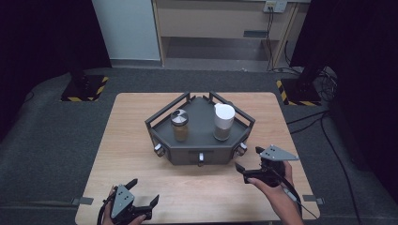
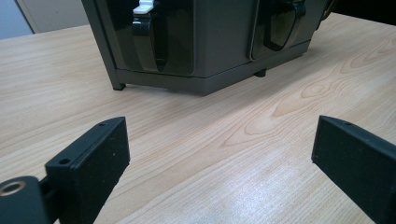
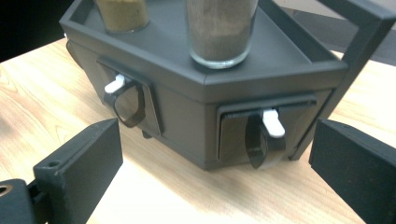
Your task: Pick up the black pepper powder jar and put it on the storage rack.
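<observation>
— What is the right gripper (image 1: 247, 164) facing?
— A dark grey angular spice rack (image 3: 299, 65) standing flat mid-table, its drawer (image 3: 266, 133) shut, a white tab on its looped pull
— And on top?
— Two upright jars: a steel-capped one (image 1: 179, 124) at left, a white-lidded one (image 1: 223, 121) at right, well apart

From above the near edge we look forward and down on the whole surface (image 1: 141, 140). Our two gripper views sit low, looking out between their own fingers: the left one from farther back, the right one close (nearly against a drawer front). All three share the dark rack (image 1: 199, 140) (image 2: 205, 56) (image 3: 201, 93).
</observation>
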### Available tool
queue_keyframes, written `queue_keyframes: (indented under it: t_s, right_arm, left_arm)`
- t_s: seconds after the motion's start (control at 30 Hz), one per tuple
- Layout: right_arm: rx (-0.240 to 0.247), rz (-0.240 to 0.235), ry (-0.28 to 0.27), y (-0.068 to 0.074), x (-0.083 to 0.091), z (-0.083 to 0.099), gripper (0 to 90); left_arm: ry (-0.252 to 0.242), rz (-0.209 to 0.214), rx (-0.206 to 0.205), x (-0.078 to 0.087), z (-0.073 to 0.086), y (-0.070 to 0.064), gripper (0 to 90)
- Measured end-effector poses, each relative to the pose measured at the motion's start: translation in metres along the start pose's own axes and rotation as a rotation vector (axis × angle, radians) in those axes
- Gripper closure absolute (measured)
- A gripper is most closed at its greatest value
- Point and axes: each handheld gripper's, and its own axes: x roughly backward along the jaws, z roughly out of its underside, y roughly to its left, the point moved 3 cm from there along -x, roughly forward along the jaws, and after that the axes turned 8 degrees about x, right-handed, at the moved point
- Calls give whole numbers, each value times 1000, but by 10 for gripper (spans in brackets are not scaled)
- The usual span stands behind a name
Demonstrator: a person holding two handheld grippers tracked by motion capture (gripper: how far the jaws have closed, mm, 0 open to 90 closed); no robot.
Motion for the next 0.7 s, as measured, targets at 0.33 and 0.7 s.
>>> queue_keyframes:
  t_s: [0.33,0.7]
  right_arm:
    - [-14,13,19,5,4,23,34]
    - [-46,35,22,7,13,45,37]
  left_arm:
    - [1,0,-1,1,0,0,33]
    - [0,-3,-1,1,0,0,33]
